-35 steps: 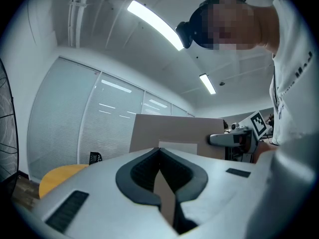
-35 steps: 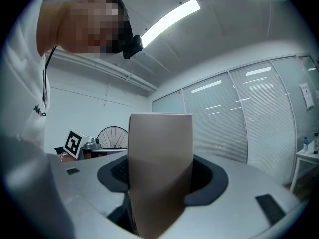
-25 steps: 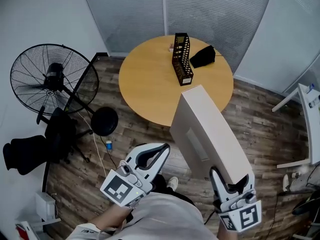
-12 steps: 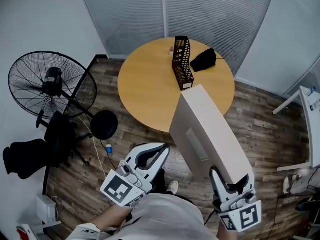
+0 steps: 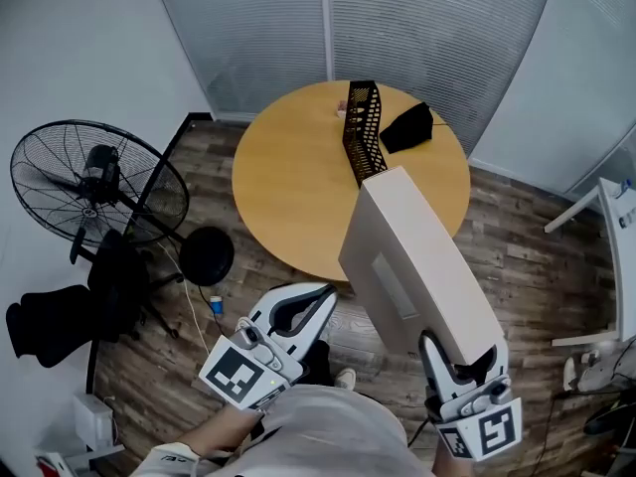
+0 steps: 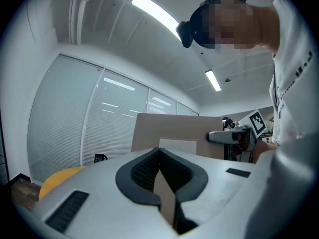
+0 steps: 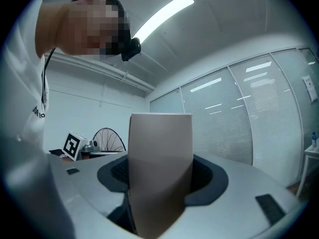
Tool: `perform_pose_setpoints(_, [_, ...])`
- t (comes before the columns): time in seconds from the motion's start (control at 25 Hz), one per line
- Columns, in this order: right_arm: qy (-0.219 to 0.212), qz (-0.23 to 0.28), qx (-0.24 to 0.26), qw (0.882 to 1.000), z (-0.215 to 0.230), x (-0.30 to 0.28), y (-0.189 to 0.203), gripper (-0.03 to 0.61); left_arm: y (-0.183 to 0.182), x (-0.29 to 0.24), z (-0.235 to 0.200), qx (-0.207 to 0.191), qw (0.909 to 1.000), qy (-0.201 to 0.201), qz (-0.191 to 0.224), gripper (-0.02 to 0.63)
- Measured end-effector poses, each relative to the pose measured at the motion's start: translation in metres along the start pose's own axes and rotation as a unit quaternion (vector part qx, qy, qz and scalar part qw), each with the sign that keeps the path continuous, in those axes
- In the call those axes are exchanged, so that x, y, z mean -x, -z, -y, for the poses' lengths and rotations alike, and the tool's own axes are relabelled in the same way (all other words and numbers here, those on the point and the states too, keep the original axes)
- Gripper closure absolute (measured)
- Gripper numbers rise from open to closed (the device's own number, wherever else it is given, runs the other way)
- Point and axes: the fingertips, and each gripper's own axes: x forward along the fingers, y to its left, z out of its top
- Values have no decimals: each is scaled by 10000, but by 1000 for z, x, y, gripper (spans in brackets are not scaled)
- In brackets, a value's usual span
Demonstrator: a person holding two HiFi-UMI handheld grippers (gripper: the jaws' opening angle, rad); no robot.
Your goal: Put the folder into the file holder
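While your right gripper (image 5: 460,354) is clamped on the near end of the folder (image 5: 417,266), the folder reaches forward and away from it, toward the round table (image 5: 288,187). The holder (image 5: 363,127) stands upright on the table, beyond the folder's far end. To that gripper's left, your left gripper (image 5: 326,294) has its jaws together, holding nothing.

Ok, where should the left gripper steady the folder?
Grip the folder midway along its left edge, from the left: the right gripper clamps its near end, and the long body juts out unsupported. The left gripper is shut; open it first.
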Motion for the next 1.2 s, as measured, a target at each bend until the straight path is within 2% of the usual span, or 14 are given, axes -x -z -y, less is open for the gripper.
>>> perform_pose_setpoints(0.4, [21, -30, 14, 10000, 17, -66, -4, 284, -10, -33, -59, -4, 10000, 67, 12, 591])
perform_pose_setpoints(1.2, [164, -116, 65, 9998, 34, -218, -5, 284, -15, -81, -206, 28, 9998, 207, -25, 591])
